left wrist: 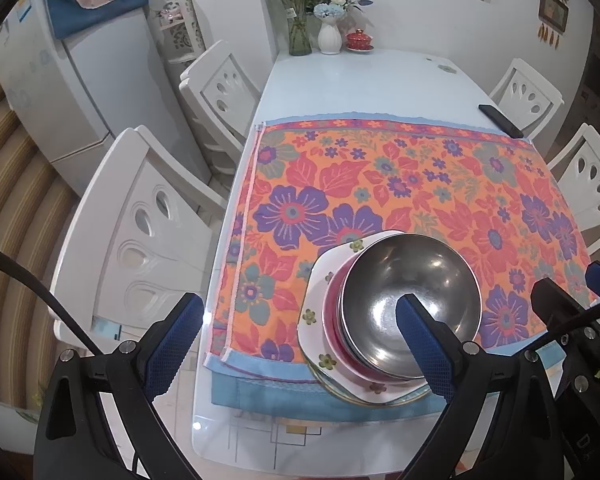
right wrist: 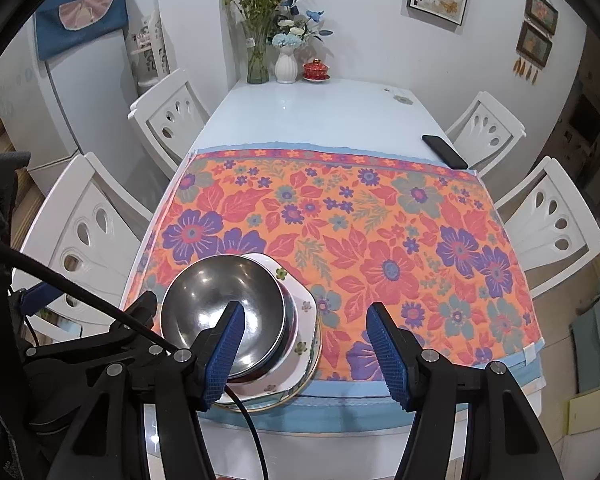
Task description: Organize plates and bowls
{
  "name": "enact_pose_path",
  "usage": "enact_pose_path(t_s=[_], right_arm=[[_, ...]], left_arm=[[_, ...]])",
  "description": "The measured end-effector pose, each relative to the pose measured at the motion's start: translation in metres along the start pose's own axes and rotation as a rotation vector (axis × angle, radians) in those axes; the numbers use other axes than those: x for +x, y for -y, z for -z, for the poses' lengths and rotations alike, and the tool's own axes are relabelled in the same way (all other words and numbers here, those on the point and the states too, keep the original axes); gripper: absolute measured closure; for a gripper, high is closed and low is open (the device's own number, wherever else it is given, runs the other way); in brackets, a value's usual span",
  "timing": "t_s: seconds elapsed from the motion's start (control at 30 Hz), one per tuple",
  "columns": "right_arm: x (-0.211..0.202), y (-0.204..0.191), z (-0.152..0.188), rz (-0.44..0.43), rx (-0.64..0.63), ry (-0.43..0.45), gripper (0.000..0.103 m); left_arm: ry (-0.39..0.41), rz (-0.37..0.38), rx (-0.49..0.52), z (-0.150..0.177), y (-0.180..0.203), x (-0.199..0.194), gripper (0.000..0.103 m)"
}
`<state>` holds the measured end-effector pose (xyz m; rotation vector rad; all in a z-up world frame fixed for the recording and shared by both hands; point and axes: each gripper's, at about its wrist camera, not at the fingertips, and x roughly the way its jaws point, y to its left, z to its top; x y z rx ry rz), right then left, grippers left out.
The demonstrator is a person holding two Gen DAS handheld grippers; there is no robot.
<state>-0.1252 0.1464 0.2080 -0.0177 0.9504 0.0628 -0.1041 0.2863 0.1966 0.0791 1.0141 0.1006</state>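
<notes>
- Blue-padded black left gripper (left wrist: 298, 334) is seen with jaws spread wide and empty; its right finger overlaps the shiny round stainless-steel bowl (left wrist: 414, 300) in the picture, but contact cannot be judged.
- Blue-padded black right gripper (right wrist: 306, 346) is likewise held apart and empty; the steel bowl lies left of its gap, behind its left finger.
- Under the steel bowl a red bowl (left wrist: 332, 320) is nested, on white angular flower-printed plates (left wrist: 320, 300); the plate count is hidden.
- Beyond the stack, the orange floral cloth (right wrist: 380, 240) is seen bare.
- Neither gripper is judged clearly nearer.
</notes>
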Motion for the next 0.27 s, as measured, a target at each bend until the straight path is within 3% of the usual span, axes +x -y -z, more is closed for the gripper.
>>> enact_pose_path(t_s=[0.27], right_arm=[[0.0012,-0.0012,0.0026,-0.003,-0.013,-0.008,0.042]], left_arm=[[0.035,-0.034,-0.011,0.0018,-0.0030,-0.0030,0.006]])
